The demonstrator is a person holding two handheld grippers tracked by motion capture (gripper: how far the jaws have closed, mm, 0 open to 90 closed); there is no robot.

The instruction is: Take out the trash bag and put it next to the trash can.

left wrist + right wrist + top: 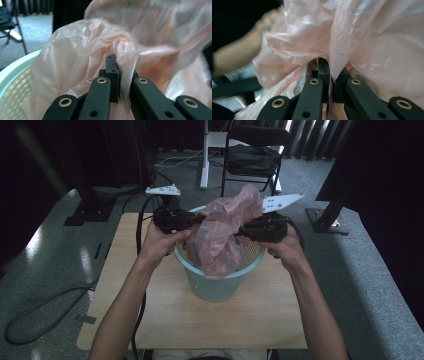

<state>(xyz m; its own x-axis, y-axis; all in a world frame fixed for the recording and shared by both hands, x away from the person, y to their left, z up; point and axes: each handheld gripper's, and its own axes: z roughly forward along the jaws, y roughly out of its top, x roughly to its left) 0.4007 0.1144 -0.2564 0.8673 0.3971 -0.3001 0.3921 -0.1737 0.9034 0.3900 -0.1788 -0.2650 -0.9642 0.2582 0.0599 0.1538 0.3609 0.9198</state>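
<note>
Over the basket, L gripper & R gripper both clamp the pink bag.

A light wooden table with rounded corners sits before me; a pale blue-green basket stands directly on it, near its middle.

I am counting two grippers in my hands, the left gripper and the right gripper, and each of them is showing two black jaws in its own view. Between them I am seeing one pink plastic bag, which is hanging over one pale green basket, and that is sitting on one wooden table. Behind the table I am making out one folding chair.
</note>
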